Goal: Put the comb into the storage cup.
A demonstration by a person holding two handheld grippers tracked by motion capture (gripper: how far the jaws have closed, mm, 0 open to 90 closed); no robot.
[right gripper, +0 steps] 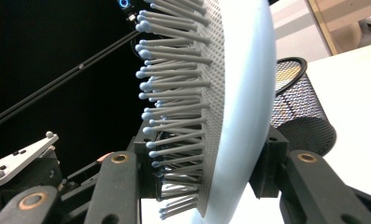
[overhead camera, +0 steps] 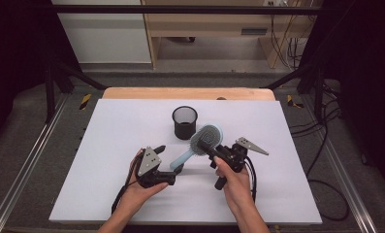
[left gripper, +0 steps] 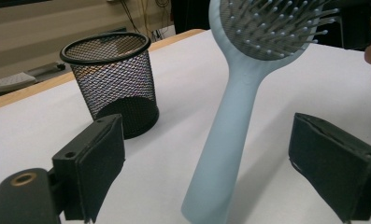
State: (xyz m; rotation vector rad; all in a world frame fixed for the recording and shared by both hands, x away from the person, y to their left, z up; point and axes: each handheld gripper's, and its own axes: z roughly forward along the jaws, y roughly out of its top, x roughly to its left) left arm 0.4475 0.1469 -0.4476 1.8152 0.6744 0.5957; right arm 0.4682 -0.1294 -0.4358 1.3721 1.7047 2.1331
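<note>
A pale blue hairbrush (overhead camera: 198,142) with grey bristles is held above the white table top (overhead camera: 117,131). My right gripper (overhead camera: 207,146) is shut on the brush's head, one jaw against the bristles and the other against its back (right gripper: 241,93). The handle (left gripper: 227,126) slants down toward my left gripper (overhead camera: 170,158). That gripper is open: its jaws stand wide on either side of the handle's end without touching it. A black mesh cup (overhead camera: 184,122) stands upright just beyond the brush and looks empty in the left gripper view (left gripper: 112,79).
The white board lies on a wooden table whose far edge (overhead camera: 190,93) shows behind the cup. Black frame bars and cables run along both sides. Bare white surface spreads to the left and right of the hands.
</note>
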